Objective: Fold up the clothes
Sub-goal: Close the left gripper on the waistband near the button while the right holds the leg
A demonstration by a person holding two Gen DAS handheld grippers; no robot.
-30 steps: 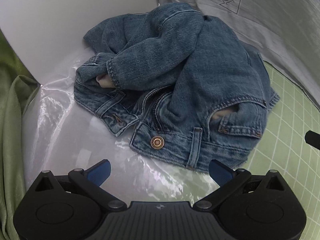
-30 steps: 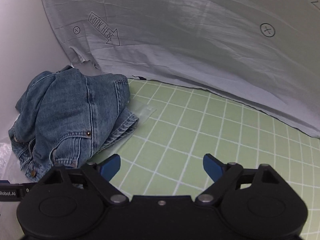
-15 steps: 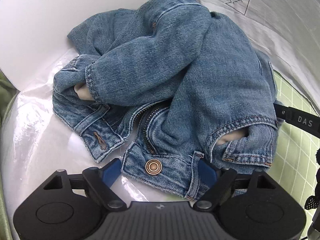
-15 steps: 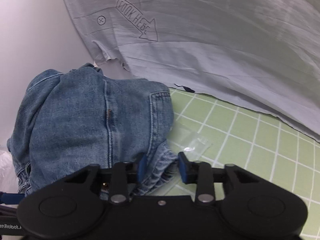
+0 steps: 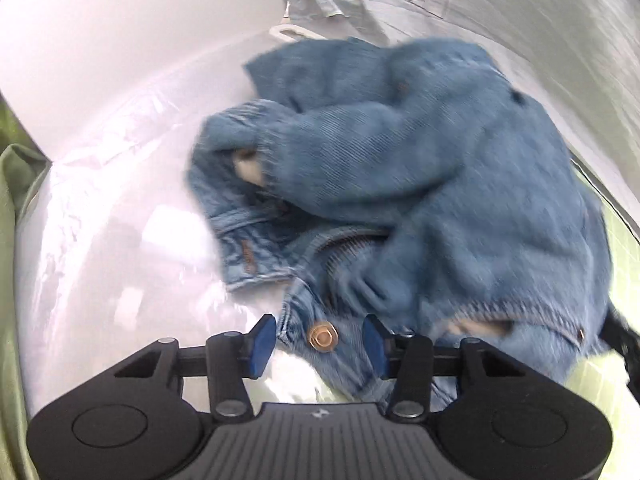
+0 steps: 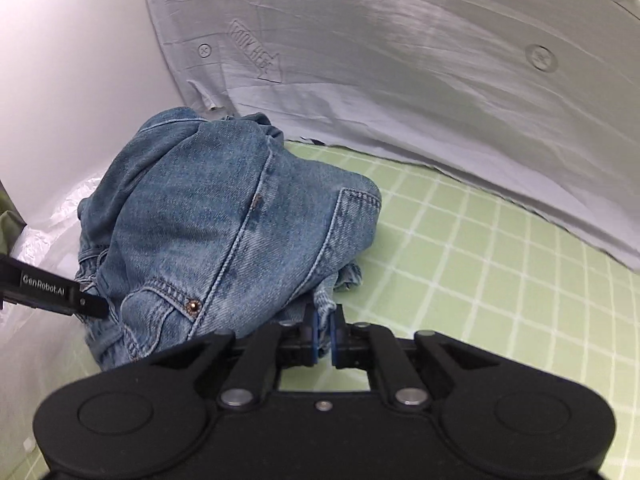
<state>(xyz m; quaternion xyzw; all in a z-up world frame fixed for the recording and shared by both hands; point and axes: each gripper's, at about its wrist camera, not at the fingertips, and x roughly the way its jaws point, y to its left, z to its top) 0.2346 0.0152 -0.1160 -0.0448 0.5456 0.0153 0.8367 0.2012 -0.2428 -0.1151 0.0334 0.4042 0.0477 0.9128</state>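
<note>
Green grid mat [image 6: 460, 264]; crumpled jeans [image 6: 224, 216] pinched by right tongs [image 6: 324, 334].

Crumpled jeans [image 6: 224, 232] lie partly on a grid mat [image 6: 480, 280], plastic sheet [image 6: 44, 216] left, cloth backdrop [image 6: 400, 80] behind.

Open green grid mat [image 6: 500, 280] lies clear to the right of the crumpled jeans [image 6: 224, 220] — free passage there. A grey sheet [image 6: 400, 80] closes off the far side, its edge resting on the mat. To the left, a white wall [image 6: 72, 100] and crinkled clear plastic [image 5: 120, 220] hem in the heap — the left gripper [image 5: 319, 345] occupies that flank.
</note>
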